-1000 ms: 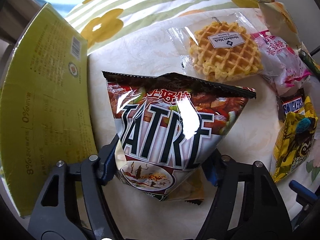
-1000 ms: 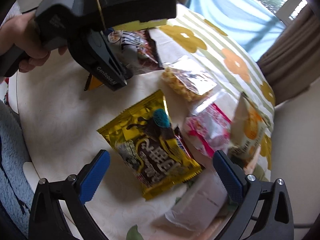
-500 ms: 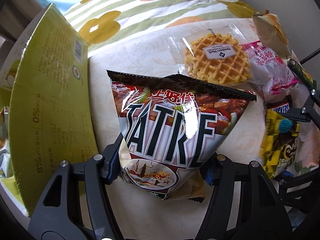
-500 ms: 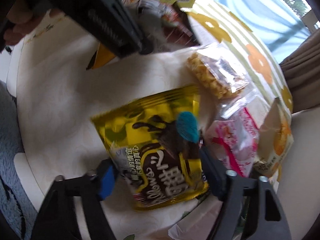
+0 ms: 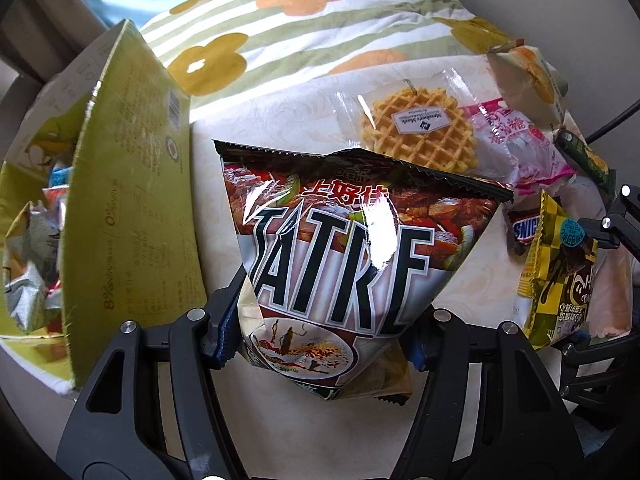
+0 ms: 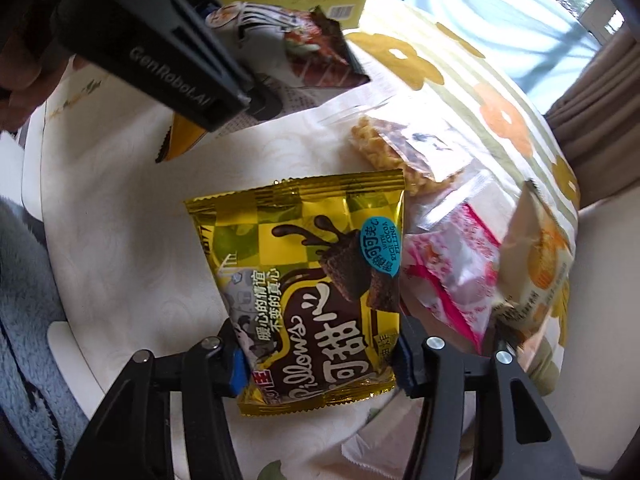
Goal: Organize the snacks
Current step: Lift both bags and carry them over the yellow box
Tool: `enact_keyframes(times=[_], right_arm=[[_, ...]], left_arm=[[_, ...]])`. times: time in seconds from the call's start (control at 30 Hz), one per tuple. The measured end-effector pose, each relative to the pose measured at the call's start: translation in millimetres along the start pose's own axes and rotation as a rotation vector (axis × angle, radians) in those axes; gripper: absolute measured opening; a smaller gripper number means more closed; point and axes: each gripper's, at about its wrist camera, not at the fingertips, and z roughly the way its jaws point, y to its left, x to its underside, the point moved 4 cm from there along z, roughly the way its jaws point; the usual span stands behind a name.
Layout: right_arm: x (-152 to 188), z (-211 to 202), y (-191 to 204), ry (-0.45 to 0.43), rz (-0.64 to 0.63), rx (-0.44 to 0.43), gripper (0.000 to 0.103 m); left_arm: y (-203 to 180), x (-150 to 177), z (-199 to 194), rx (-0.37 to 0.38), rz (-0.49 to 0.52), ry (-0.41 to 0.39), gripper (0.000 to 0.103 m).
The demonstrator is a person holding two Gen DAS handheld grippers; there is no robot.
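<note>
A red-brown chip bag (image 5: 344, 264) hangs upright just above the cream tablecloth, and my left gripper (image 5: 320, 344) is shut on its lower end. The same chip bag (image 6: 308, 48) shows at the top of the right wrist view, under the left tool's black housing (image 6: 168, 64). My right gripper (image 6: 320, 368) is closing its jaws, and both blue pads press the lower sides of a yellow chocolate pillow bag (image 6: 316, 280). That yellow bag (image 5: 560, 272) also shows at the right edge of the left wrist view.
A yellow-green carton (image 5: 132, 208) with several packets inside stands left of the chip bag. A wrapped waffle (image 5: 420, 136), a pink packet (image 5: 520, 148), a Snickers bar (image 5: 524, 228) and an orange-printed packet (image 6: 536, 256) lie to the right. A floral cloth (image 5: 280, 20) lies beyond.
My right gripper's jaws have come together from wide apart onto the yellow bag, which now stands more upright. My left gripper has risen a little with the chip bag.
</note>
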Motion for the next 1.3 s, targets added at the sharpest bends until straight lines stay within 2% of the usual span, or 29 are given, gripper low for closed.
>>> enact_keyframes(times=[0.33, 0.57, 0.7, 0.93, 1.13, 1.3], right_arm=[[2.4, -50.7, -12.9, -0.064, 0.134, 0.040, 0.051], [-3.9, -86.5, -19.3, -0.115, 0.179, 0.067, 0.051], [-17.9, -102.5, -22.0, -0.158, 0.214, 0.048, 0.051], [-63.1, -122.7, -22.4, -0.224, 0.237, 0.021, 0.051], [-112.9, -127.9, -19.4, -0.264, 0.278, -0.021, 0.051], [-167.9, -125.2, -8.8, -0.288, 0.314, -0.045, 0.051]], left_arm=[[-4.1, 1.1, -52.8, -0.008, -0.052, -0.109, 0.060], [6.3, 7.1, -102.0, -0.030, -0.137, -0.205, 0.060], [22.0, 10.2, -127.1, -0.038, -0.204, -0.238, 0.060], [76.9, 11.8, -163.3, -0.052, -0.301, -0.300, 0.060], [149.8, 6.6, -178.8, -0.062, -0.366, -0.343, 0.060], [213.4, 2.4, -177.3, -0.068, -0.383, -0.336, 0.060]])
